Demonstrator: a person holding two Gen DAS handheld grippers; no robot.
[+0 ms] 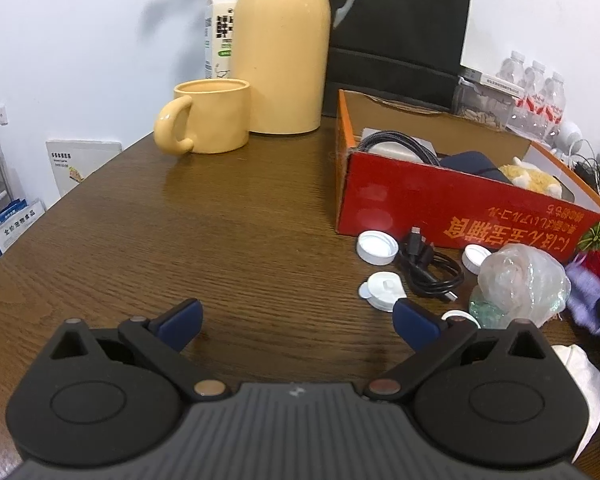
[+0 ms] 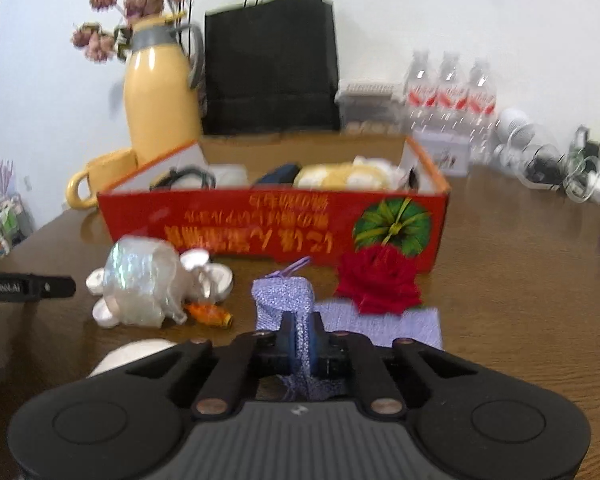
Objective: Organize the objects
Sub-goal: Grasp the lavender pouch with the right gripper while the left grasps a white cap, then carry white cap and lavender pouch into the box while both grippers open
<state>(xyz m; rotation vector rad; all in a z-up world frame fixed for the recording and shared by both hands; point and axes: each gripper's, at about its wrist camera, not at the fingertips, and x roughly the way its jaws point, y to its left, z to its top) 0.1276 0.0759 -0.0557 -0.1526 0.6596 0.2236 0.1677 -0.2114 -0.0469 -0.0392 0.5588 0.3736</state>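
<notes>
Lilac knitted pouch (image 2: 286,300) with a drawstring loop, lying on the wooden table (image 2: 520,280) just in front of the red cardboard box (image 2: 260,220). The right gripper (image 2: 300,346) is closed on its near end, the knit bunched between the pads. It looks soft, light and limp, likely to sag; a mid-body pinch should hold. A red fabric rose (image 2: 380,280) lies beside it. The left gripper (image 1: 298,324) stands wide open, holding nothing, near white bottle caps (image 1: 376,247) and a black cable (image 1: 428,268).

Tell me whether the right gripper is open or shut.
Shut on the purple knit pouch: the right gripper has its blue pads pressed against the fabric from both sides.
</notes>
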